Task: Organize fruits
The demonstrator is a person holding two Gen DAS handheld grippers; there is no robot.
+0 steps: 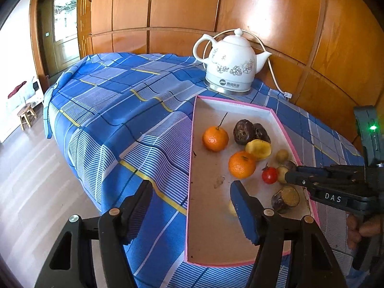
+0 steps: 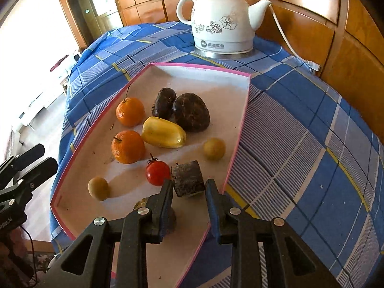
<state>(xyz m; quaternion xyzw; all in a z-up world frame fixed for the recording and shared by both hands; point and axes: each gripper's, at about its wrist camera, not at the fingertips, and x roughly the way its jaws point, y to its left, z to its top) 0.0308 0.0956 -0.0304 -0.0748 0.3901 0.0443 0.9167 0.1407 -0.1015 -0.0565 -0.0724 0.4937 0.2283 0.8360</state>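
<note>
A pink-rimmed shallow box (image 2: 237,124) lies on the blue checked tablecloth and holds the fruit: two oranges (image 2: 128,147), two dark passion fruits (image 2: 192,111), a yellow fruit (image 2: 163,132), a red cherry tomato (image 2: 158,172), small yellow-green round fruits (image 2: 214,148) and a dark cut fruit piece (image 2: 188,178). My right gripper (image 2: 189,187) is open, its fingers on either side of the dark cut piece, not closed on it. My left gripper (image 1: 192,192) is open and empty above the box's left rim (image 1: 190,168). The right gripper shows in the left wrist view (image 1: 291,176).
A white flowered electric kettle (image 2: 222,21) with a white cord stands behind the box by the wooden wall panels (image 1: 276,12). Another cut fruit half (image 1: 286,198) lies near the box's right rim. The table edge drops to wood floor on the left.
</note>
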